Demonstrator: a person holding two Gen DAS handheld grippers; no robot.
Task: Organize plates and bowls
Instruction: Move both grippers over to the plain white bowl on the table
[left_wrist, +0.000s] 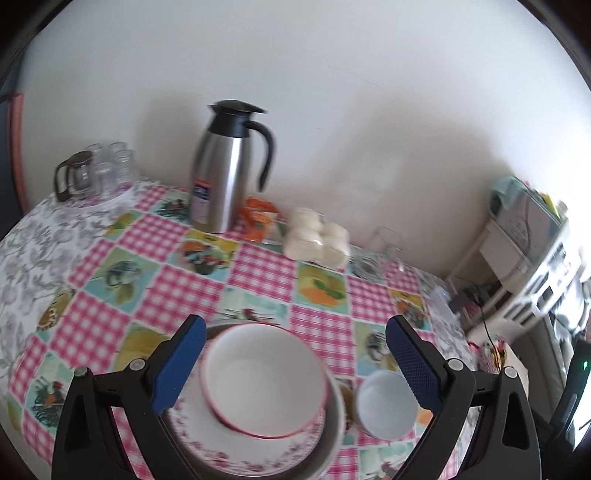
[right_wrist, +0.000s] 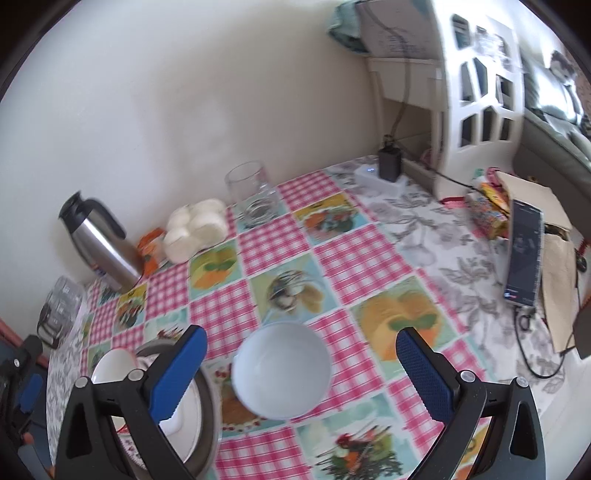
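A red-rimmed white bowl (left_wrist: 264, 380) sits on a floral plate (left_wrist: 258, 456), which rests on a grey-rimmed plate (left_wrist: 334, 432). My left gripper (left_wrist: 295, 365) is open above this stack, its fingers either side of the bowl. A small white bowl (left_wrist: 386, 404) stands on the tablecloth just right of the stack. In the right wrist view this small bowl (right_wrist: 281, 371) lies between the fingers of my open right gripper (right_wrist: 301, 373), and the stack (right_wrist: 177, 413) shows at lower left, partly hidden by the left finger.
A steel jug (left_wrist: 225, 166), white buns in wrap (left_wrist: 319, 242), an orange packet (left_wrist: 258, 218) and an empty glass jar (right_wrist: 253, 199) stand along the wall. Glasses (left_wrist: 105, 171) sit far left. A phone (right_wrist: 524, 254), cables and a charger (right_wrist: 389, 162) lie at right.
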